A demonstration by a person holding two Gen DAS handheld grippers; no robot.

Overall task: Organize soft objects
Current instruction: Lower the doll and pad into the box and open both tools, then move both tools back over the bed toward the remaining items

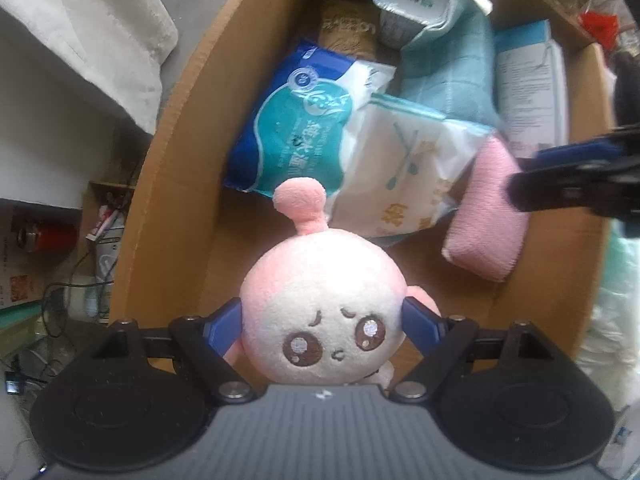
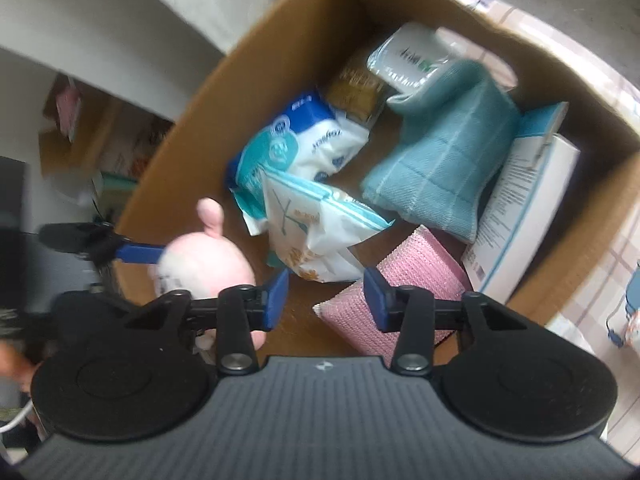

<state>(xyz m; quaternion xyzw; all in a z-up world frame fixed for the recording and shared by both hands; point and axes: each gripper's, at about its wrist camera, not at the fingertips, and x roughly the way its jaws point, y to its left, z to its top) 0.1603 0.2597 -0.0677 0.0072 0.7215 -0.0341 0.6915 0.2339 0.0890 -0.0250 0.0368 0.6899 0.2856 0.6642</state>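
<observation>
The left gripper [image 1: 322, 322] points steeply down over an open cardboard box [image 1: 176, 128]. Its blue fingers [image 1: 224, 326] stand wide and press against both sides of the round head of one pink-and-white plush toy [image 1: 320, 304], so the toy is gripped. The toy's face is turned toward the left wrist camera. Its long axis runs from the gripper body away toward the box contents, and the pink knob on top of its head points that way, toward the packs. The toy hangs above the near, bare part of the box floor, close to the left wall.

The right gripper [image 2: 326, 300] also points down into the box. Its jaws stand partly apart with nothing between them; they sit just above one pink folded cloth [image 2: 408, 280], and contact cannot be told. In the right wrist view the plush toy [image 2: 204, 260] shows to the left, with one blue finger [image 2: 138, 251] of the left gripper [image 2: 104, 240] against it.

Contents of the box, counted:
- one blue-and-white wipes pack [image 1: 288, 128], lying aslant;
- one white pack with a swab drawing [image 1: 404, 168], overlapping the blue-and-white pack;
- one teal folded cloth [image 1: 452, 64], its long axis running away from the camera;
- one pale wrapped pack [image 1: 408, 4] at the far end, partly over the teal cloth;
- one tan pack [image 1: 348, 28] beside it;
- one white printed carton [image 1: 532, 80], leaning along the right wall.

The pink folded cloth [image 1: 488, 216] lies against the right side of the box floor, just beside the white pack.
</observation>
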